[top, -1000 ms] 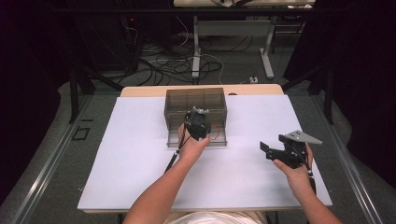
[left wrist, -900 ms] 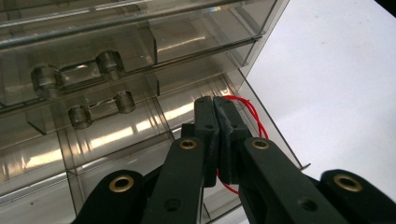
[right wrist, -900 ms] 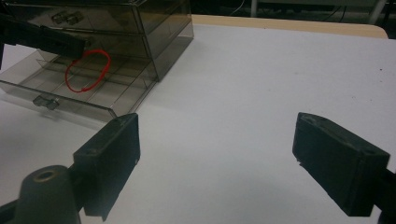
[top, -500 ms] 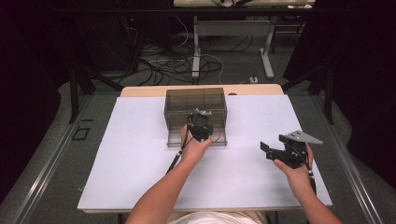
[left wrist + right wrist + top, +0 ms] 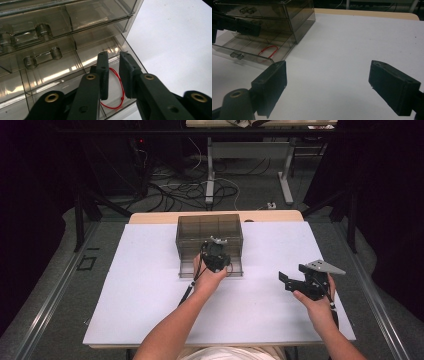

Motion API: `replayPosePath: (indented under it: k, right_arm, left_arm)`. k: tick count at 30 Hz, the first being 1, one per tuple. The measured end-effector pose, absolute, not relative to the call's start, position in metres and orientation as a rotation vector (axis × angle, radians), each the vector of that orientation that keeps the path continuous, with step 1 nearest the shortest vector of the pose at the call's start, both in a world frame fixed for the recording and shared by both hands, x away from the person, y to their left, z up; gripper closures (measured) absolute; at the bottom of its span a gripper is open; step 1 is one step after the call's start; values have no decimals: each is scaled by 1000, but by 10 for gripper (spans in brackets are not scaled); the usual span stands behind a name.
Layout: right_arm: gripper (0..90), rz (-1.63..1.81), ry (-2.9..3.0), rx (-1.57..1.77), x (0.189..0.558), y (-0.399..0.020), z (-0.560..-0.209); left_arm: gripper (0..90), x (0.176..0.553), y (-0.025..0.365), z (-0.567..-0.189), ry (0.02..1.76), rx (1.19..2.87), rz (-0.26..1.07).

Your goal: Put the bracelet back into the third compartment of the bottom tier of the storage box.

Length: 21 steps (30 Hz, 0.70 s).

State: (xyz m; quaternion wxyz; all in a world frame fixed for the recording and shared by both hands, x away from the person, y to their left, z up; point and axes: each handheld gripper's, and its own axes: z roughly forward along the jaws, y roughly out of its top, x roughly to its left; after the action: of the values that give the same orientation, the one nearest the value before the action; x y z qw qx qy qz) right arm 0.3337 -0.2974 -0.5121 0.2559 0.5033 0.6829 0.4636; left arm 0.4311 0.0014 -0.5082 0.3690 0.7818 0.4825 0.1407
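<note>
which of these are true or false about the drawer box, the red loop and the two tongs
1. The bottom drawer of the smoky drawer box is pulled out. True.
2. A red loop lies in the open drawer. True.
3. The left tongs are clamped on the red loop. False: their jaws have just been opening, a small gap stands between them, and the loop lies below on the drawer floor.
4. The right tongs hold a small block. False: their jaws stand wide apart over the white table with nothing between them.
5. The right tongs are inside the drawer. False: they are off to the box's right.
</note>
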Motion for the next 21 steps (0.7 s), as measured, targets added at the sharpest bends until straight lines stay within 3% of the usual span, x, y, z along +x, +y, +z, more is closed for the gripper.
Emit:
replayPosePath:
  k: [21]
  right_arm:
    - [145, 1256, 1855, 1368, 333, -297, -512]
  left_arm:
    - [520, 418, 18, -492, 1144, 1948, 351]
